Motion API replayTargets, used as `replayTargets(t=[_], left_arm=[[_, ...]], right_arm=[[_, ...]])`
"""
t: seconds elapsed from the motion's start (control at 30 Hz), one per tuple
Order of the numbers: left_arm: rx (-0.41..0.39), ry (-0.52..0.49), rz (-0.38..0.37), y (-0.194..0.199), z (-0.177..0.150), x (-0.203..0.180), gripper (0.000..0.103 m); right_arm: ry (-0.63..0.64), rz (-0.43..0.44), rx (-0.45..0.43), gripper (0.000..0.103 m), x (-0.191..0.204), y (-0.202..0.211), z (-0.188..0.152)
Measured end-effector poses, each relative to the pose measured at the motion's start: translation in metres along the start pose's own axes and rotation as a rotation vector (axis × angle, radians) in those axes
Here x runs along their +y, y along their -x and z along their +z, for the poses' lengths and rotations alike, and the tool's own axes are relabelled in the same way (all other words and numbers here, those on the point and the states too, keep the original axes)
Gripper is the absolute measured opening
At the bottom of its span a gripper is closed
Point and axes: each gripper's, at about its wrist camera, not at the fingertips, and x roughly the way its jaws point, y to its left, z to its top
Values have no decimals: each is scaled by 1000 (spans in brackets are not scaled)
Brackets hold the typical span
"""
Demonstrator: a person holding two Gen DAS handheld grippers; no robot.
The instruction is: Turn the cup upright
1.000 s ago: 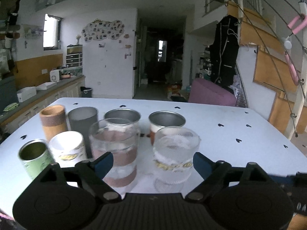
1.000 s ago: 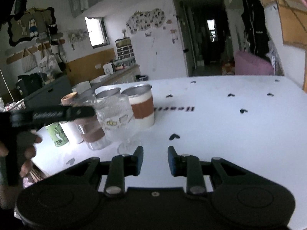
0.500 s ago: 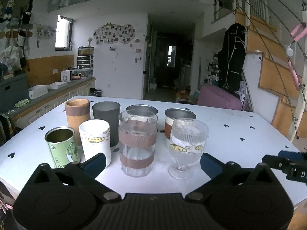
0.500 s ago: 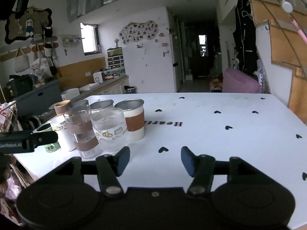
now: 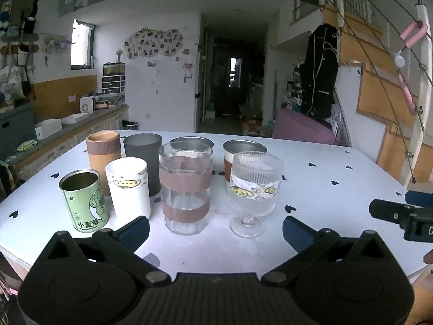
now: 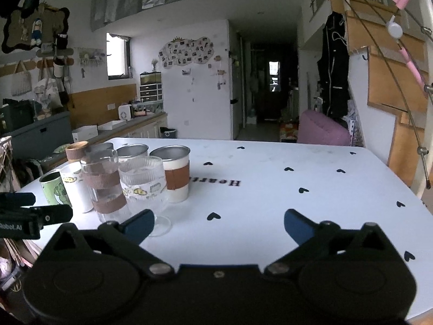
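While both grippers are held back from the table, their jaws are spread wide and nothing is gripped: the left gripper is aimed straight at the cluster of cups, and the right gripper is turned toward bare tabletop to the cups' right. Eight vessels are seen upright, mouths up, near the table's left front corner. From the left wrist view the front row is shown plainly: a green can, a white cup, a clear glass with brown bands and a ribbed stemmed glass. Only in the right wrist view is the dark lettering printed on the table shown, beside the metal cup with a brown sleeve; there the stemmed glass is partly hidden behind a blue fingertip.
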Motion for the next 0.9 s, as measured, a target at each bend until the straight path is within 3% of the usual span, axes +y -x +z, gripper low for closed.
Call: replayTargets(t=[0.9], left_arm=[[1, 10, 26, 0, 0, 1, 103]], right_arm=[[1, 4, 14, 103, 4, 0, -3]])
